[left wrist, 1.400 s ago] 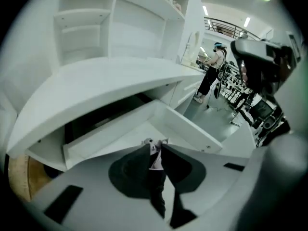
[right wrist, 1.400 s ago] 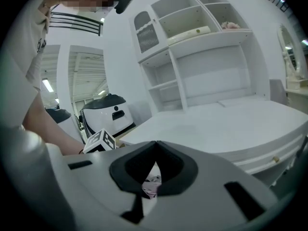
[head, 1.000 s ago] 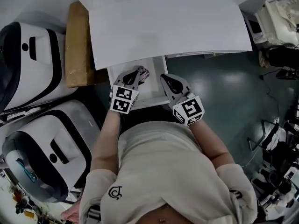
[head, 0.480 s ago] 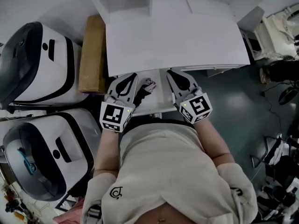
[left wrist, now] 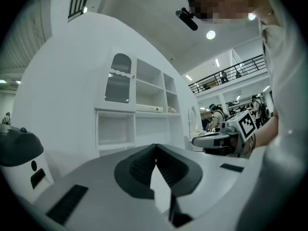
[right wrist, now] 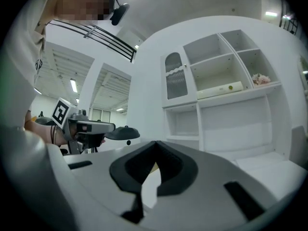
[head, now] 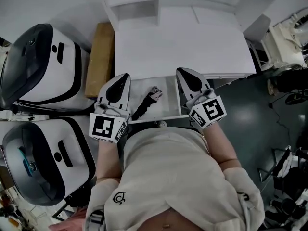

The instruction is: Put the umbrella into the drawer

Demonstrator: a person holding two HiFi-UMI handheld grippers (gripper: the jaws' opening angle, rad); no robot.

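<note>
The folded dark umbrella (head: 146, 104) lies slantwise in the open white drawer (head: 166, 105) under the desk's front edge. My left gripper (head: 124, 77) is raised to the left of the drawer, pointing level, jaws shut and empty. My right gripper (head: 180, 72) is raised over the drawer's right side, also shut with nothing in it. In the left gripper view the left gripper (left wrist: 155, 148) shows its dark pads meeting, with the right gripper (left wrist: 219, 139) beyond. In the right gripper view the right gripper (right wrist: 155, 146) is likewise shut, and the left gripper (right wrist: 84, 126) shows at its left.
The white desk (head: 183, 42) carries a shelf unit (head: 137, 1) at its back. A cardboard box (head: 100, 59) stands left of the desk. Two large white-and-black machines (head: 41, 66) (head: 43, 165) fill the left side. Cluttered equipment (head: 288, 32) sits at the right over a dark floor.
Both grippers have risen from the drawer and spread apart, turning level. The umbrella, earlier partly under the left gripper's tip, now lies uncovered in the drawer.
</note>
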